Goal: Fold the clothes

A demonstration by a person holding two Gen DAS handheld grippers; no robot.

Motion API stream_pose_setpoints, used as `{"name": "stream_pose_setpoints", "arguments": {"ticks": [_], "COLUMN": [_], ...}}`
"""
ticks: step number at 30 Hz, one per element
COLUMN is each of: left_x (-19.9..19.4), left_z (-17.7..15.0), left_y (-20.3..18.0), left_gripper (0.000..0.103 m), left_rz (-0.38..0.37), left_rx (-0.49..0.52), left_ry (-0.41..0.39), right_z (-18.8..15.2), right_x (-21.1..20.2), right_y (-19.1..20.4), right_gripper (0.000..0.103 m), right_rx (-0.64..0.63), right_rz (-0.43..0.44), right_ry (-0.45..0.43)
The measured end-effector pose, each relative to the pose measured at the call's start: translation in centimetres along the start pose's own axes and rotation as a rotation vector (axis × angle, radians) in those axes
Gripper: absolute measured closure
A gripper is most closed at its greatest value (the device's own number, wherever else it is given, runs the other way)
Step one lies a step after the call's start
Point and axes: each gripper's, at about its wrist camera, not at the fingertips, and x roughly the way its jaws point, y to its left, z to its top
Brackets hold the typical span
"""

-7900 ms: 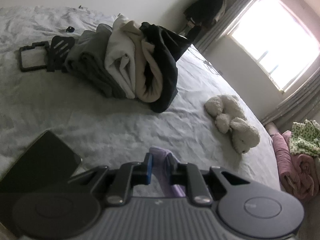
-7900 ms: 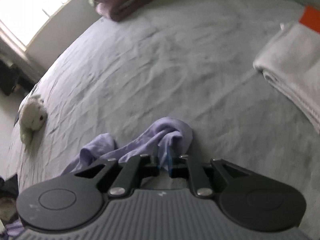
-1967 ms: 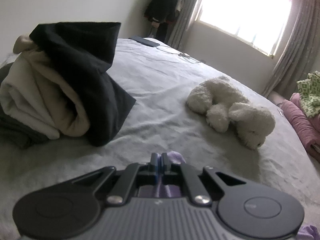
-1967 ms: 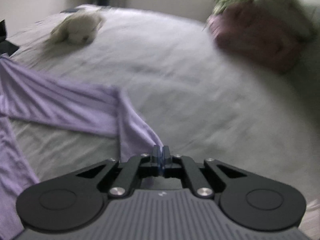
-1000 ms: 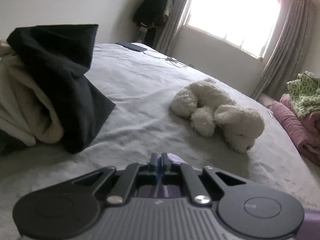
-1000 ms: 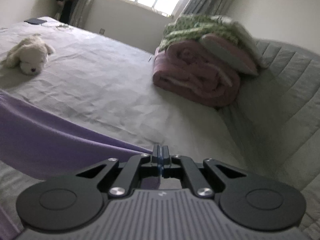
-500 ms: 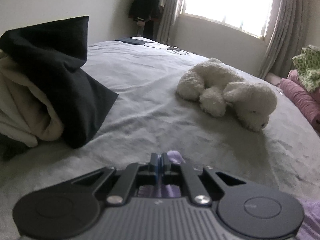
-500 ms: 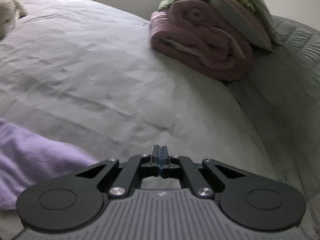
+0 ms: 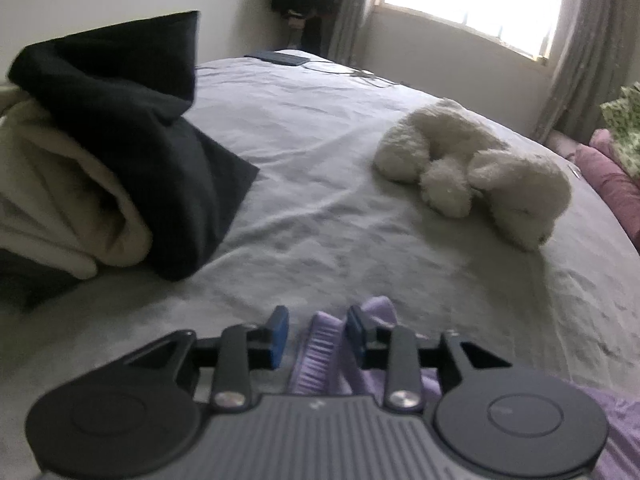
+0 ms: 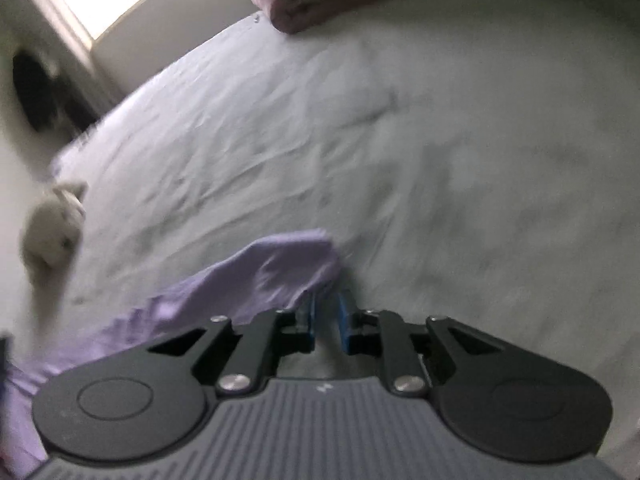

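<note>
Left claw point(image 9: 316, 334) seen open at lower centre of frame, ribbed edge of purple garment point(image 9: 320, 344) lying loose between blue pads point(image 9: 279, 336). Right claw point(image 10: 325, 320) parted slightly, nothing gripped; garment corner point(image 10: 280, 268) spread on grey bed sheet point(image 10: 400, 140) just left of it, lower centre. Pile of black and cream clothes point(image 9: 100, 152) at left. White plush toy point(image 9: 472, 168) at right. Right view blurred.
</note>
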Motion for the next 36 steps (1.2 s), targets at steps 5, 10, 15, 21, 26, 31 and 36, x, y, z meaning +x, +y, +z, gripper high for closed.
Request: {"name": "stream_pose_setpoints", "arguments": {"ticks": [5,10,15,21,26,31,36], "left_x": [-0.5,-0.7,-0.1,0.8,0.8,0.7,0.7], "left_z": [-0.1,-0.6,-0.9,-1.5,-1.3,-1.1,-1.0], "left_y": [0.4,-0.8,-0.9,-1.1,-0.9,-0.6,-0.4], "left_gripper": [0.055,0.055,0.055,0.052,0.05,0.05,0.05], "left_rz": [-0.012,-0.024,-0.028,-0.015,-0.023,-0.02,-0.016], "left_rx": [-0.023,0.026,0.049,0.087,0.072,0.05,0.042], "left_ry": [0.04,0.062,0.092,0.132,0.136,0.13,0.126], "right_z": [-0.8,-1.1,-1.5,-5.0,-5.5,-3.2,0.6], "right_x": [-0.5,-0.3,-4.4,-4.4,-4.0,-4.9,-2.2], "right_y": [-1.6,0.8,3.9,3.3,1.5,2.7,2.3], "right_gripper": [0.074,0.102,0.102,0.102,0.101,0.09,0.09], "right_rx": [0.236,0.132,-0.055,-0.237,-0.227,-0.362,-0.364], "right_rz": [0.138,-0.014,-0.105,-0.226,-0.185,-0.141,-0.091], "right_ry": [0.018,-0.019,-0.17,-0.109,-0.036,-0.077,-0.047]}}
